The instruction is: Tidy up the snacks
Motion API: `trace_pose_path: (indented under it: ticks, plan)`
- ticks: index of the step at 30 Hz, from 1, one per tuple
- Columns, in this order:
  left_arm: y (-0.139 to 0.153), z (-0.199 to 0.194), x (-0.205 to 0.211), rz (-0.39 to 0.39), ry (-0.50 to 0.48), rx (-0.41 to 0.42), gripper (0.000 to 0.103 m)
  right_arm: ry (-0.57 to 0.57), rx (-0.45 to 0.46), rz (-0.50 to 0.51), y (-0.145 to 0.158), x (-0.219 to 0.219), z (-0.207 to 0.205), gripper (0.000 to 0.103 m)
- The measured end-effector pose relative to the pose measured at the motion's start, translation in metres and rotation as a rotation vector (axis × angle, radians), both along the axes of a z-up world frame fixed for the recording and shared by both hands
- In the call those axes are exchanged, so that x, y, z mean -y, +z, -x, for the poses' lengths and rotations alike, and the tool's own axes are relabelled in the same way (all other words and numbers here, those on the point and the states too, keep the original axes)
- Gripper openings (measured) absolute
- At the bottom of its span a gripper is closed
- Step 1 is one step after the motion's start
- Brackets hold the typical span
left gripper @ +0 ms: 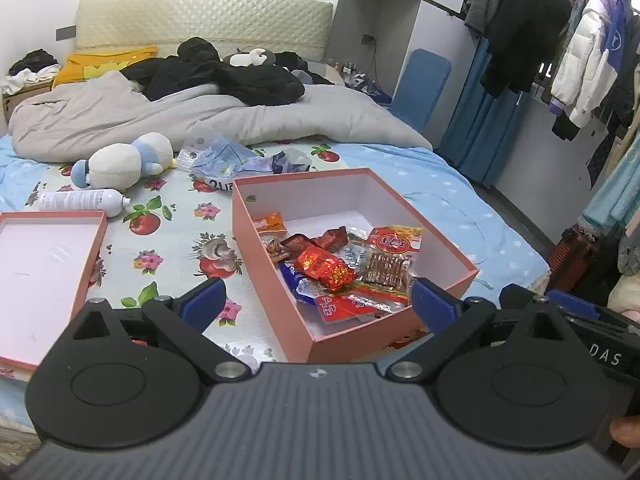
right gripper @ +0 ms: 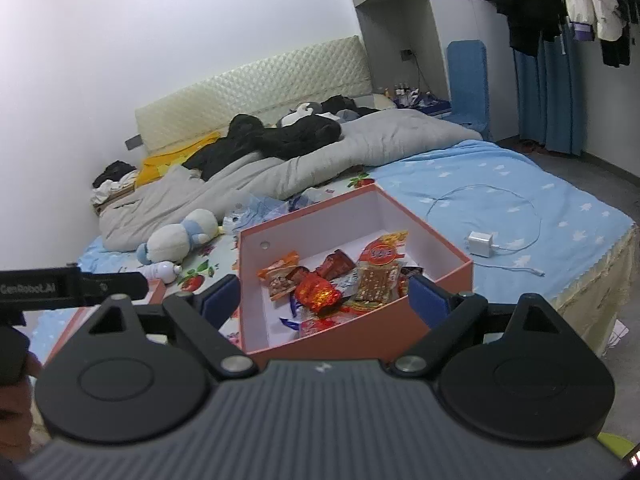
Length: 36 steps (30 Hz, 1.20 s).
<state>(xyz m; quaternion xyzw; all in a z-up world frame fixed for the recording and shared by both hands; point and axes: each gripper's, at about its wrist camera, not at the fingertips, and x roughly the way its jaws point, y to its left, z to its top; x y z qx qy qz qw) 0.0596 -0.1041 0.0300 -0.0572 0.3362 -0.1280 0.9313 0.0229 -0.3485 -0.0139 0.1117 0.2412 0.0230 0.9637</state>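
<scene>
Left tongs (left gripper: 318, 300) and right tongs (right gripper: 324, 300) wide apart, empty

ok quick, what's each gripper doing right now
left gripper: open, holding nothing, above the snack box.
right gripper: open, holding nothing.

Even, soft indoor light, faint shadows; fisheye bends the edges, with slight blur overall.
</scene>
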Motion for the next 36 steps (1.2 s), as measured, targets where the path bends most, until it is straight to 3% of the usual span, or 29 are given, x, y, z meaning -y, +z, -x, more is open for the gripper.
trace_pose_path:
  ticks: [11, 22, 36]
  plan:
    - [-0.003, -0.007, 0.002, -0.026, 0.009, 0.004, 0.101, -0.004, -0.014, 0.012, -0.006, -0.002, -0.006, 0.092]
    - [-0.025, -0.021, 0.016, -0.062, 0.016, -0.024, 0.101, 0.002, -0.050, 0.003, -0.016, -0.005, -0.018, 0.092]
    - [-0.041, -0.033, 0.013, -0.044, 0.056, -0.031, 0.101, 0.002, -0.065, 0.032, -0.035, -0.006, -0.030, 0.092]
